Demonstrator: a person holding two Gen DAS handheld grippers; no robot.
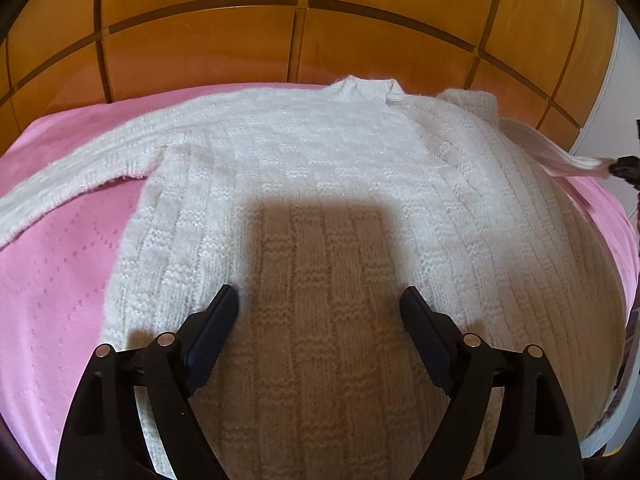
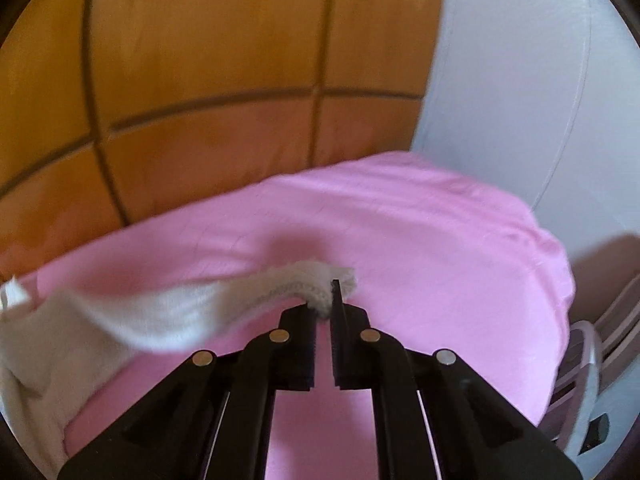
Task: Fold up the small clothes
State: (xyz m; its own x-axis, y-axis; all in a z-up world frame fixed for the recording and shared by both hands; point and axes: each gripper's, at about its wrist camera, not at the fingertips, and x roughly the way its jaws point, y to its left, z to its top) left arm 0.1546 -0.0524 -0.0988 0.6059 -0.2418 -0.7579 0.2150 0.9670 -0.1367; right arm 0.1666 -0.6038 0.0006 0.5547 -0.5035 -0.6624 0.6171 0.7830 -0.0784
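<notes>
A white knitted sweater (image 1: 320, 152) lies flat, collar away from me, on a pink bedspread (image 1: 60, 280). My left gripper (image 1: 320, 300) hovers open over the sweater's lower body, with nothing between its fingers. One sleeve (image 1: 80, 172) stretches out to the left. The other sleeve (image 1: 560, 156) is pulled taut to the right, where my right gripper (image 1: 626, 166) shows at the frame edge. In the right wrist view my right gripper (image 2: 326, 300) is shut on that sleeve's cuff (image 2: 312, 276), lifted above the bedspread (image 2: 440, 240); the sleeve trails off left, blurred.
A paneled wooden headboard (image 1: 280, 40) rises behind the bed. A white wall (image 2: 520, 80) stands right of the bed's corner. A pale round object (image 2: 584, 400) sits low beside the bed on the right. Bare pink bedspread lies right of the sweater.
</notes>
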